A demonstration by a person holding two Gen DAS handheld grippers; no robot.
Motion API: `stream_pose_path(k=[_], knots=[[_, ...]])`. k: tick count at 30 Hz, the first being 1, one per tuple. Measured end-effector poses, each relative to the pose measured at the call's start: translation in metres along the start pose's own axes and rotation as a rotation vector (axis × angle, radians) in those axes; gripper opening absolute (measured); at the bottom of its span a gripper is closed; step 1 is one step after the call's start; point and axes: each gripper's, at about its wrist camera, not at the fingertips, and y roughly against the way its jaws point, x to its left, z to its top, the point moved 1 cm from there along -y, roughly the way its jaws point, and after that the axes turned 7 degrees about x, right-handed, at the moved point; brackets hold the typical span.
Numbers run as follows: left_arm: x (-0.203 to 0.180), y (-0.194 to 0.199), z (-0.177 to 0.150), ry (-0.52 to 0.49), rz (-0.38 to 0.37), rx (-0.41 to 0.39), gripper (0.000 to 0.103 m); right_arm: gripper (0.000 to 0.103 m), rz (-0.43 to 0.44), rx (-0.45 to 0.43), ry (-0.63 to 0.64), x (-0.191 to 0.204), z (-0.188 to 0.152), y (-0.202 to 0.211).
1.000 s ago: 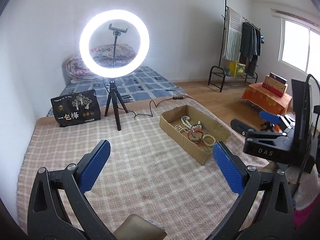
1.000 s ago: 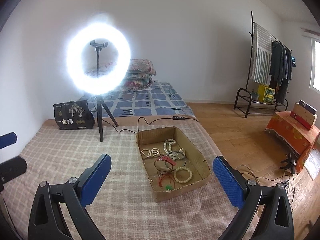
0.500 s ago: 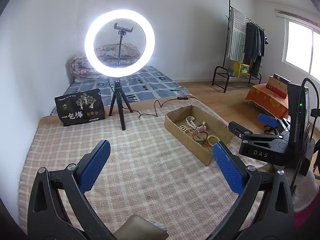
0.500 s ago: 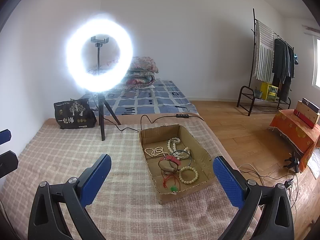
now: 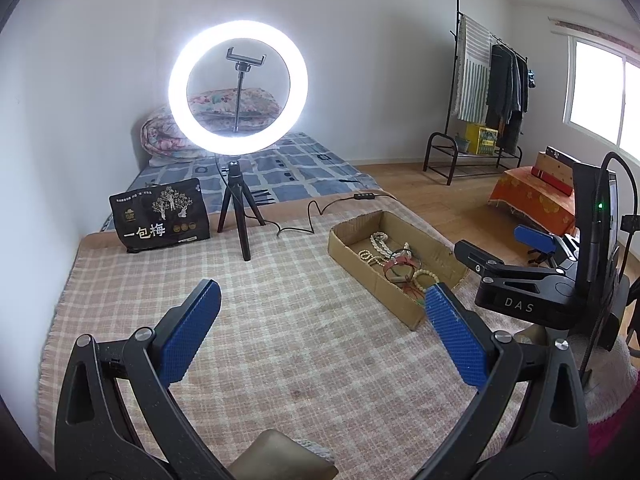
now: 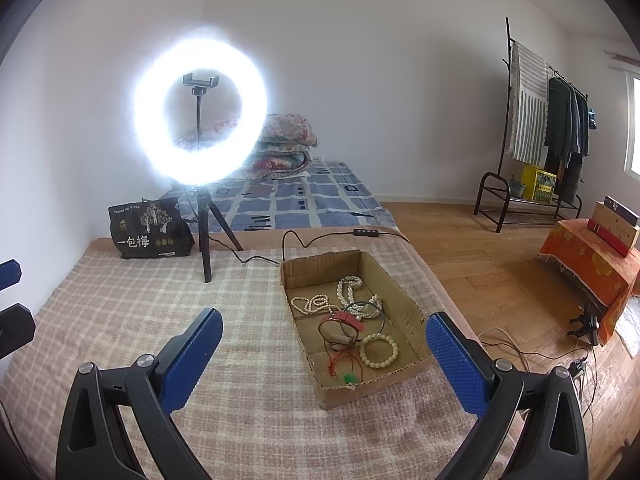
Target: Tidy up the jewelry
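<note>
Here, a checked blanket fills the lower frame; the cardboard box of jewelry sits centre-right. The black bag reads "一包梅". Only the left view shows "DAS" on the right gripper. Both it and the left gripper are spread wide, empty.

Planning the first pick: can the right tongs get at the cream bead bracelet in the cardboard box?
Probably yes: the cream bead bracelet lies uncovered in the open-topped cardboard box, right tongs open.
</note>
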Motion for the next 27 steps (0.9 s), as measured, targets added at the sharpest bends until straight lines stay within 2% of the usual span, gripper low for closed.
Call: stream_pose_path(k=[27], knots=[[-0.0007,0.0024,0.0001,0.002,-0.008,0.0,0.103,0.103,0.009,0.007,0.003,0.0007,-0.0018,-0.0011]])
